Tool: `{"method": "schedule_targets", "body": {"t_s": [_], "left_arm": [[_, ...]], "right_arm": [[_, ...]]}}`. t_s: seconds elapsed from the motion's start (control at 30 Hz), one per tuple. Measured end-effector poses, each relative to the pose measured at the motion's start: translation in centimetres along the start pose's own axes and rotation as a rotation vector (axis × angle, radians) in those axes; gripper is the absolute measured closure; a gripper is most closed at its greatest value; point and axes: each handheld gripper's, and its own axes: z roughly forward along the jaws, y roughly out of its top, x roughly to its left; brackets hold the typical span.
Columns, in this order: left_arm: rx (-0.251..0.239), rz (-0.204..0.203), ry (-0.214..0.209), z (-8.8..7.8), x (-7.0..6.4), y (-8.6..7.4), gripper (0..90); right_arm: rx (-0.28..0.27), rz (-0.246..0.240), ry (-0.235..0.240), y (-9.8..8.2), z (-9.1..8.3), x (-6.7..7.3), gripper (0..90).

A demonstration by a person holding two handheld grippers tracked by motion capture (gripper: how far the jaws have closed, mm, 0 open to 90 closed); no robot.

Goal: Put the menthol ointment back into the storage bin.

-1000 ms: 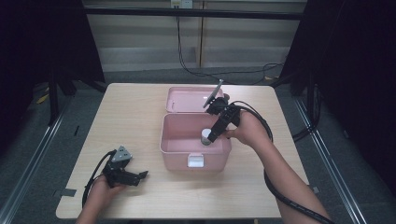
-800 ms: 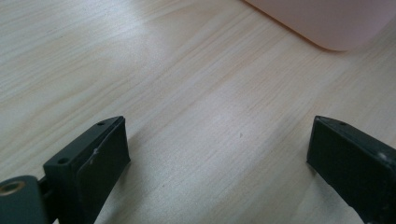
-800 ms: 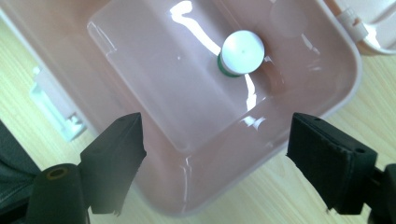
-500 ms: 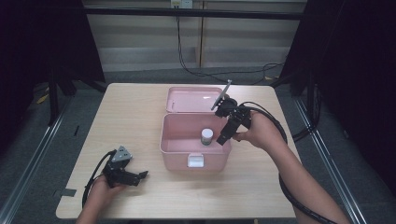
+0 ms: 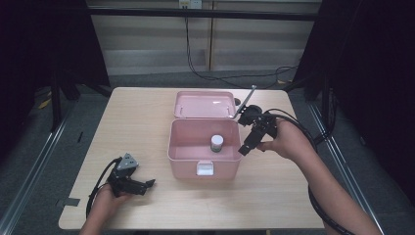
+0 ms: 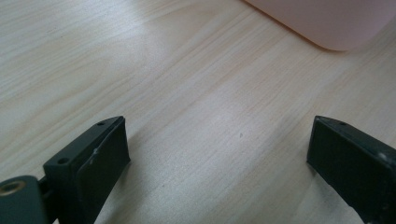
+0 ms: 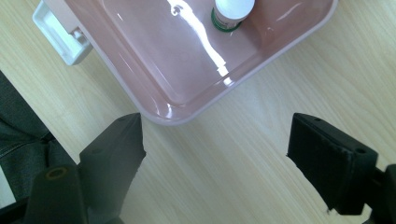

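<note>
A pink box (image 5: 181,155) stands open mid-table, its lid (image 5: 204,105) tipped back behind it. A small white-capped bottle (image 5: 216,143) stands upright inside, near the right wall; the right gripper view shows that bottle (image 7: 232,11) from above. My right gripper (image 5: 243,149) hangs open just outside the box's right rim, jaws pointing down, nothing between them (image 7: 215,144). My left gripper (image 5: 149,183) rests open on the table at the front left, clear of the box; its jaws (image 6: 219,144) frame bare wood, with a corner of the box (image 6: 327,21) beyond.
The box has a white latch (image 5: 205,168) on its front wall. A cable (image 5: 293,122) trails from the right gripper, another loops behind the left hand. Bare light wood tabletop (image 5: 132,122) surrounds the box. Dark floor lies beyond the table edges.
My right gripper has drawn back out of the box to the right, leaving the bottle standing inside. The left gripper has stayed put.
</note>
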Motion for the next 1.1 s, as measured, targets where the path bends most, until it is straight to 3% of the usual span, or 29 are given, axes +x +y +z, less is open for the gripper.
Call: {"method": "schedule_targets", "body": {"t_s": [0.57,1.1], "left_arm": [[-0.001,0.0,0.0,0.0,0.0,0.0,5.1],[0.003,0.003,-0.002,0.0,0.0,0.0,5.2]], "right_arm": [[-0.023,0.023,0.002,-3.3,0.0,-1.0,18.1],[-0.063,0.047,0.027,-5.7,2.0,-1.6,17.6]]}}
